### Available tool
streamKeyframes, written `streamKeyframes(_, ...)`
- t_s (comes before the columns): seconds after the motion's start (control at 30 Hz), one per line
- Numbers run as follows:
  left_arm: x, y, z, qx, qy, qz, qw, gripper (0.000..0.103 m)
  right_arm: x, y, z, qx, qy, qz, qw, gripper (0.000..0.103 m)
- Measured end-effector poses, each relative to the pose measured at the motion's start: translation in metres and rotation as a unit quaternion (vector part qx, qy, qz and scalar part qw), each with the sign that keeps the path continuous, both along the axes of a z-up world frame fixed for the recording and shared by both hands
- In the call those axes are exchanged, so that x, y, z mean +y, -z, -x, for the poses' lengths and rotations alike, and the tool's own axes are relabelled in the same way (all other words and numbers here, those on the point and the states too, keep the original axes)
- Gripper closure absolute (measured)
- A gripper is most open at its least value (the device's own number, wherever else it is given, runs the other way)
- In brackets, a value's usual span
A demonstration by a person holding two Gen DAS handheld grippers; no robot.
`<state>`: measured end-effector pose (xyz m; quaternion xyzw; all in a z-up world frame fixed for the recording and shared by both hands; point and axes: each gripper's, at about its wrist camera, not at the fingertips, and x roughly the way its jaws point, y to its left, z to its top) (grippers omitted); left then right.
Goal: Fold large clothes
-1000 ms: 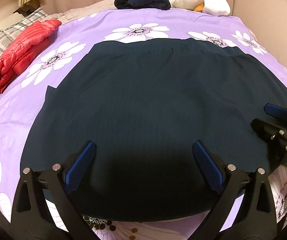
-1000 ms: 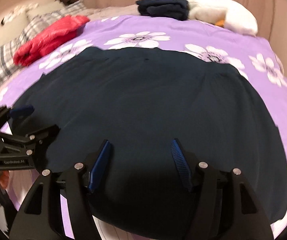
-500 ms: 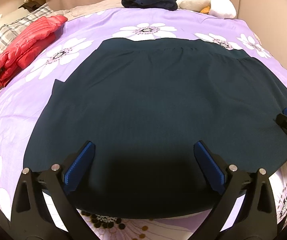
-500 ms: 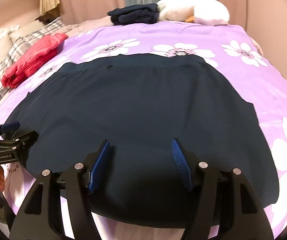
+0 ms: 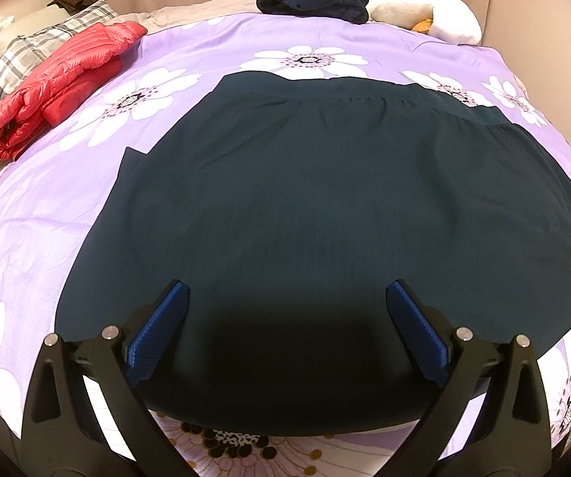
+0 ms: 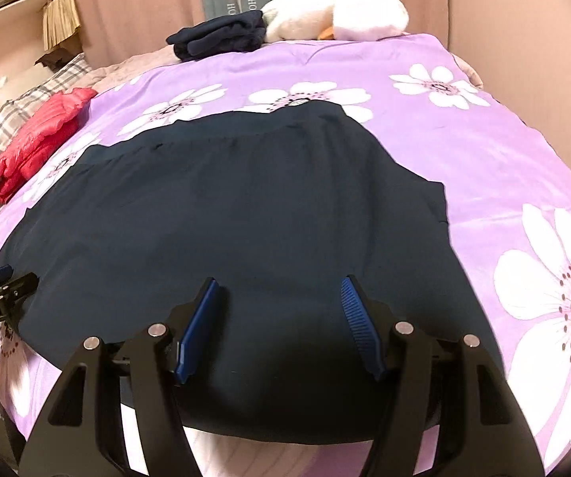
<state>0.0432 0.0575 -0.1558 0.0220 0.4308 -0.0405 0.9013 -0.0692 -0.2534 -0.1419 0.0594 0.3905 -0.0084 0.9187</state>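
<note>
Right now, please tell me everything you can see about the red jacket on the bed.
The red jacket looks like a shiny, quilted puffer, folded or rolled into a long bundle. It lies at the far left of the bed, partly on the purple flowered cover and against the plaid pillow. It is apart from the dark garment; no tongs touch it.

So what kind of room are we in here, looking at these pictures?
Most likely a bedroom: a purple bedspread with white flowers, a grey plaid pillow at its far left, a white plush toy by beige curtains. A dark navy garment lies spread on the bed.
</note>
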Motion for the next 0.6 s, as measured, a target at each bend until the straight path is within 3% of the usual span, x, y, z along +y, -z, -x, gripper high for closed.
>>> streamKeyframes(0.6,0.000,0.000,0.000,0.000,-0.001,0.000,1.0000,0.002,-0.013,0.000,0.004,-0.001,0.015,0.003,1.000,0.039)
